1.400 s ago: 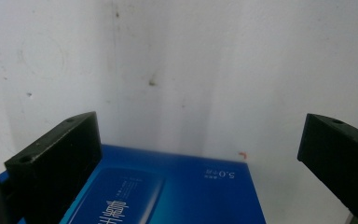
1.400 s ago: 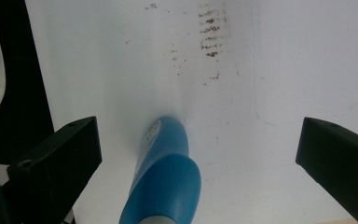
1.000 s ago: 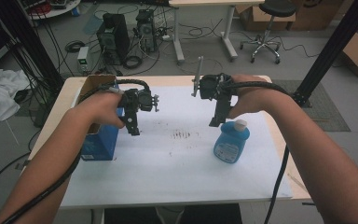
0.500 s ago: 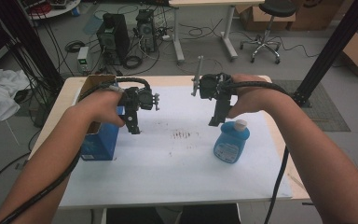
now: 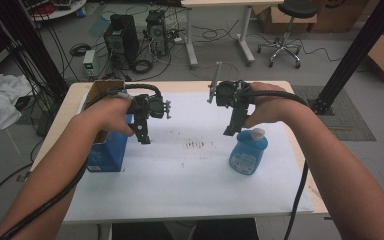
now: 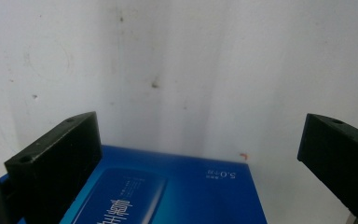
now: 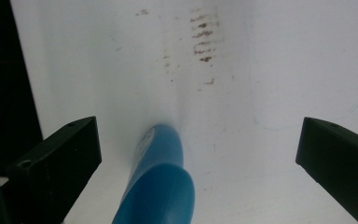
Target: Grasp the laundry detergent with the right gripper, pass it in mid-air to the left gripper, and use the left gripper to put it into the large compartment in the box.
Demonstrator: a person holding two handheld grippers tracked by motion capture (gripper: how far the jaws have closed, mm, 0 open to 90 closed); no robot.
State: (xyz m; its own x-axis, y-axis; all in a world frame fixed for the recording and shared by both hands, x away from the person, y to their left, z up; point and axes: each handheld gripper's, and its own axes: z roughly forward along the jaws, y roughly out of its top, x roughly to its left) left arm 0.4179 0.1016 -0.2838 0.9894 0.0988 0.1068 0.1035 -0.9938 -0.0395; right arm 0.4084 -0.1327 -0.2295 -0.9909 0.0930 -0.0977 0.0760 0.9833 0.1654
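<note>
The left hand-held gripper (image 5: pixel 142 135) hung above the white sheet (image 5: pixel 180 175) covering the table (image 5: pixel 180 84), its jaws spread wide apart with nothing between them. In the left gripper view its two black jaws framed bare white sheet, and the printed top face of a blue box (image 6: pixel 168 196) came up from the bottom edge, nearer the left jaw and touching neither. In the high view that blue box (image 5: pixel 107 152) stood upright on the table's left side, just beside and partly under the person's left hand (image 5: pixel 107 117). Its top looked open, with brown flaps behind; what it held could not be told.

The right hand-held gripper (image 5: pixel 232 129) also stood with its jaws wide apart and empty, pointing down just beside the white cap of a blue bottle (image 5: pixel 248 152). In the right gripper view the blue bottle (image 7: pixel 161 182) rose blurred between the jaws, closer to the left one, clear of both. The bottle stood upright on the sheet's right side, under the right hand (image 5: pixel 267 107).

Dark smudge marks (image 5: pixel 197 145) lay on the sheet between the two grippers, well apart from box and bottle.
</note>
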